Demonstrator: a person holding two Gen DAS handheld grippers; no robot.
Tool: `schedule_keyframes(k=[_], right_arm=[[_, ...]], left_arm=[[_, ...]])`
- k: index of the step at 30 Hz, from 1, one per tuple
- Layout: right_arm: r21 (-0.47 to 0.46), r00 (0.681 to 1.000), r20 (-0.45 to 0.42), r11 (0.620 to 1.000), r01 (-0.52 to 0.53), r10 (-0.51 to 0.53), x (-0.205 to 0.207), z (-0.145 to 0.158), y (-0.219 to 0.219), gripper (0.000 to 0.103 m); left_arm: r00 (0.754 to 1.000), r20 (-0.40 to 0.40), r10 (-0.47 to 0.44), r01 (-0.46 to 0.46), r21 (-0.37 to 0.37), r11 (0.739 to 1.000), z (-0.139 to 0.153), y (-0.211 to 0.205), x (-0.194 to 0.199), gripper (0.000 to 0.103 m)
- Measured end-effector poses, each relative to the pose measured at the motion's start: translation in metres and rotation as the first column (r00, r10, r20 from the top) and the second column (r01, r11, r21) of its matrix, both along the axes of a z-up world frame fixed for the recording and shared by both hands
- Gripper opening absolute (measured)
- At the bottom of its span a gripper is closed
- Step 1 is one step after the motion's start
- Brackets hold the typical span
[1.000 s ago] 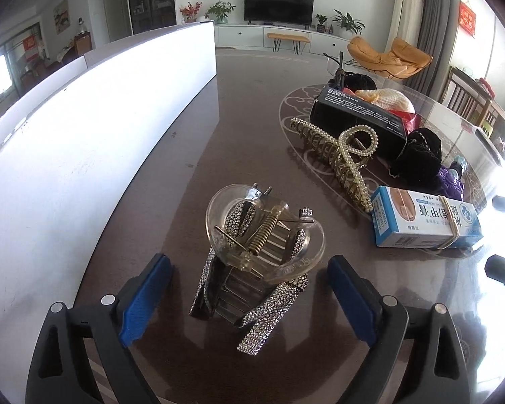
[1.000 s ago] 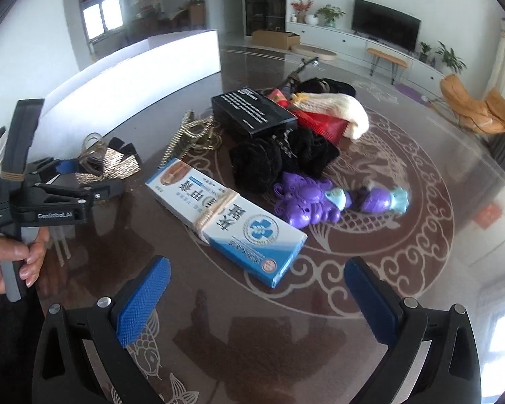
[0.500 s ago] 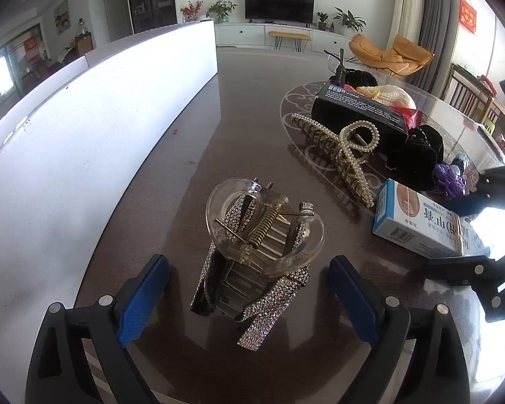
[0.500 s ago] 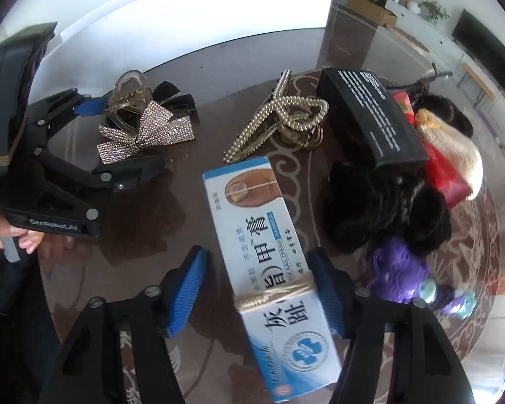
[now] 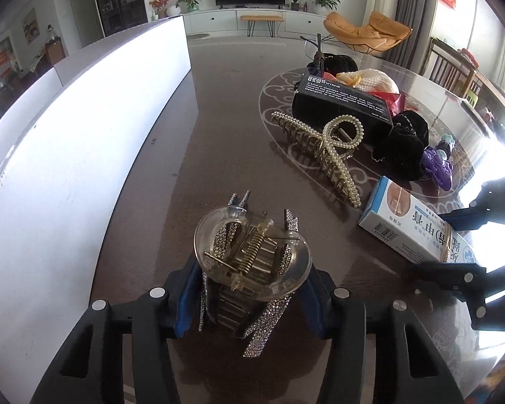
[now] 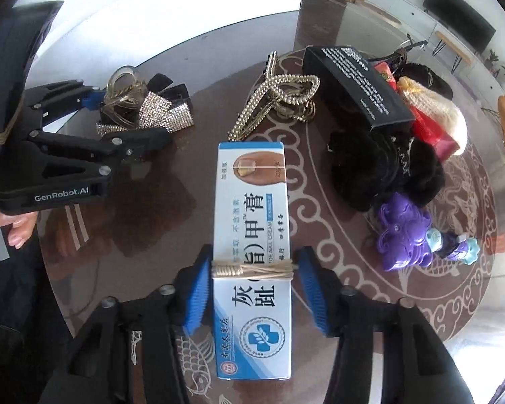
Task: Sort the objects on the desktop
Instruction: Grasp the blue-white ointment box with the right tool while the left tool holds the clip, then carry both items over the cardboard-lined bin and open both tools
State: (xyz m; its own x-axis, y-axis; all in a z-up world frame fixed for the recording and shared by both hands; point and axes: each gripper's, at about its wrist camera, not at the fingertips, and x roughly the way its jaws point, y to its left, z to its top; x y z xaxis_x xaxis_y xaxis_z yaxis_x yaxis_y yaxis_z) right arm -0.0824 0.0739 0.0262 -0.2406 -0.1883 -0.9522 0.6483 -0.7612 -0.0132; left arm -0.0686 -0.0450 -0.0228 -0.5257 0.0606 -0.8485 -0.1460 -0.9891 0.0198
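1. Two grasps are in hand at once. The left hand-held gripper [image 5: 249,298] is closing its jaws round the clear hair claw [image 5: 252,256] standing on the worktop [image 5: 225,128]; the pads sit at its sides.
2. The right hand-held gripper [image 6: 252,289] is closing on the nail cream box [image 6: 252,235], lying flat; a slight gap shows at one pad.
3. Next, we judge: firm contact, then lift and carry.
4. We cannot make out any sorting destination; both claw contact points are hidden.
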Motion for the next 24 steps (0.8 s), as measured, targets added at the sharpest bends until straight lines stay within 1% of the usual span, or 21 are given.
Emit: schedule_keyframes(k=[1,3,6,10,11,13,15,16,19,21,24], right_arm=[[0.005,1.0,0.013,1.0,0.015,-0.015,0.0,0.002,0.001,0.044],[0.003,1.0,0.015,1.0,0.021,-0.021,0.005,0.012,0.006,0.044],[-0.037,0.998,0.023,0.998,0.052,-0.051,0.005,0.035,0.018,0.044],[-0.077,0.998,0.008,0.995,0.057,-0.057,-0.003,0.071,0.013,0.044],[-0.092,0.998,0.001,0.994,0.057,-0.057,-0.008,0.083,0.012,0.044],[-0.135,0.998,-0.002,0.989,0.059,-0.06,-0.022,0.106,-0.002,0.044],[-0.18,0.999,-0.02,0.983,0.041,-0.045,-0.027,0.137,-0.029,0.044],[-0.202,0.999,-0.036,0.979,0.023,-0.031,-0.029,0.148,-0.045,0.044],[-0.275,0.998,-0.064,0.96,-0.043,0.027,-0.032,0.18,-0.099,0.044],[-0.312,0.994,-0.086,0.945,-0.094,0.071,-0.025,0.197,-0.146,0.044],[-0.346,0.988,-0.112,0.927,-0.143,0.111,-0.029,0.197,-0.215,0.044]], left_arm=[[1.0,-0.018,-0.005,0.005,-0.001,1.0,0.003,0.001,0.003,0.052],[0.999,-0.04,-0.005,0.006,0.023,1.0,0.01,-0.002,0.012,0.052],[0.997,-0.073,0.016,-0.009,0.093,0.996,0.031,-0.008,0.024,0.052],[0.991,-0.129,0.044,-0.023,0.164,0.986,0.075,-0.023,0.037,0.052],[0.988,-0.145,0.056,-0.03,0.175,0.984,0.088,-0.03,0.041,0.052],[0.981,-0.175,0.087,-0.053,0.193,0.98,0.114,-0.052,0.048,0.052],[0.971,-0.199,0.131,-0.09,0.205,0.975,0.137,-0.083,0.052,0.052],[0.966,-0.205,0.16,-0.116,0.209,0.971,0.146,-0.101,0.053,0.052],[0.942,-0.206,0.266,-0.227,0.192,0.955,0.159,-0.161,0.052,0.052],[0.926,-0.17,0.337,-0.306,0.186,0.934,0.155,-0.203,0.046,0.052],[0.894,-0.093,0.438,-0.418,0.177,0.891,0.132,-0.259,0.034,0.052]])
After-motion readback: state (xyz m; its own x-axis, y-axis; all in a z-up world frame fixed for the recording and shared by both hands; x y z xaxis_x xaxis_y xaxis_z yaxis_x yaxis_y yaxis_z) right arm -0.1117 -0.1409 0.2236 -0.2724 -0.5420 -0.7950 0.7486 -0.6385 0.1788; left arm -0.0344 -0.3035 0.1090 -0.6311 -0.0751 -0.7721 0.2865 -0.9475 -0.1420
